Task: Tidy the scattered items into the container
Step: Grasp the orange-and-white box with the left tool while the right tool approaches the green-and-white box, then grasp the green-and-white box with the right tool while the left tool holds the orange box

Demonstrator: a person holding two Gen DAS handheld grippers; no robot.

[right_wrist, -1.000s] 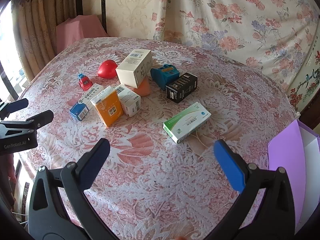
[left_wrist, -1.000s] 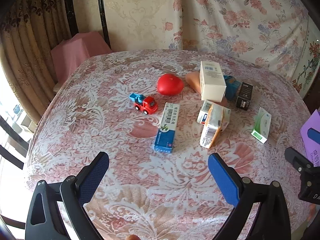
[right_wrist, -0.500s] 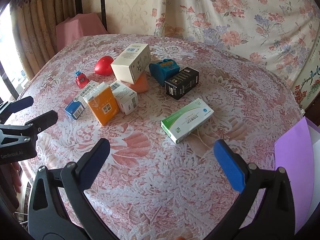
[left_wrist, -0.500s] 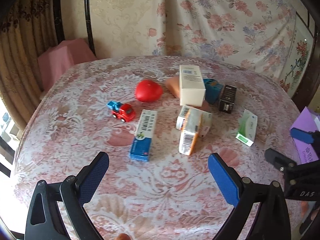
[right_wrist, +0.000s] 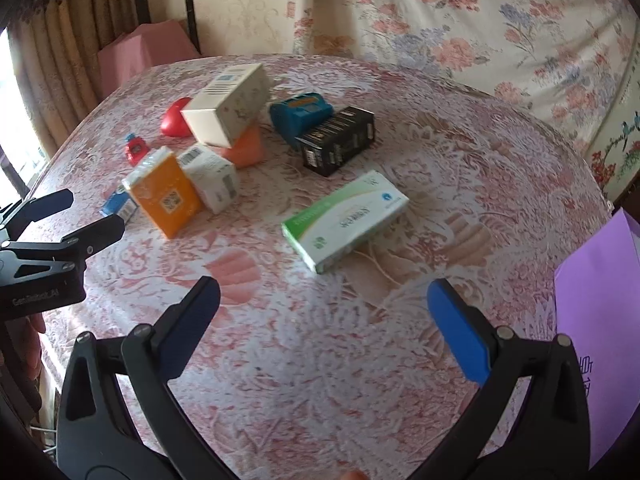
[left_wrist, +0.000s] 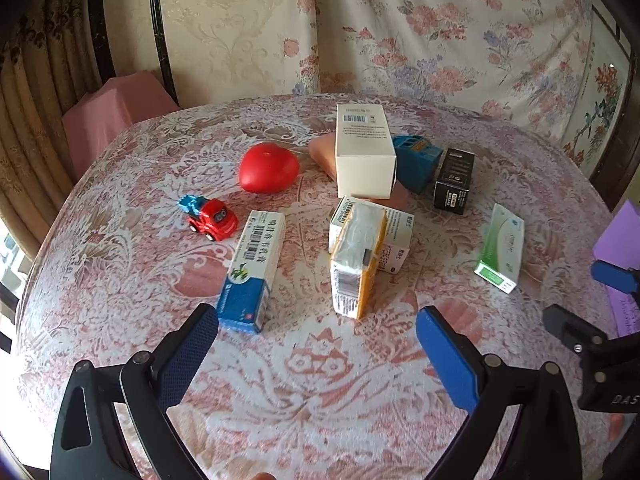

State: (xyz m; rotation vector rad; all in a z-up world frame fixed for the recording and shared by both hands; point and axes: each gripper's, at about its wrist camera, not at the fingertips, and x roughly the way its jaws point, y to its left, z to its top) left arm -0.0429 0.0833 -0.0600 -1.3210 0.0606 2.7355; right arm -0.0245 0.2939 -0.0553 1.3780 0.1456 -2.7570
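Pink lace cloth covers the round counter [left_wrist: 120, 264], where the scattered items sit in a loose cluster. A blue-ended box [left_wrist: 252, 270] lies just ahead of the left gripper [left_wrist: 316, 344], whose jaws are spread wide and hold nothing. Beside it are an orange packet [left_wrist: 356, 256], a red toy car [left_wrist: 210, 218] and a red heart [left_wrist: 268, 168]; a big white box [left_wrist: 362, 152] leans on a peach-coloured object. The right gripper [right_wrist: 324, 308], also wide open and empty, hovers near a green-and-white box [right_wrist: 346, 220]. The purple container [right_wrist: 600, 308] sits at the counter's right edge.
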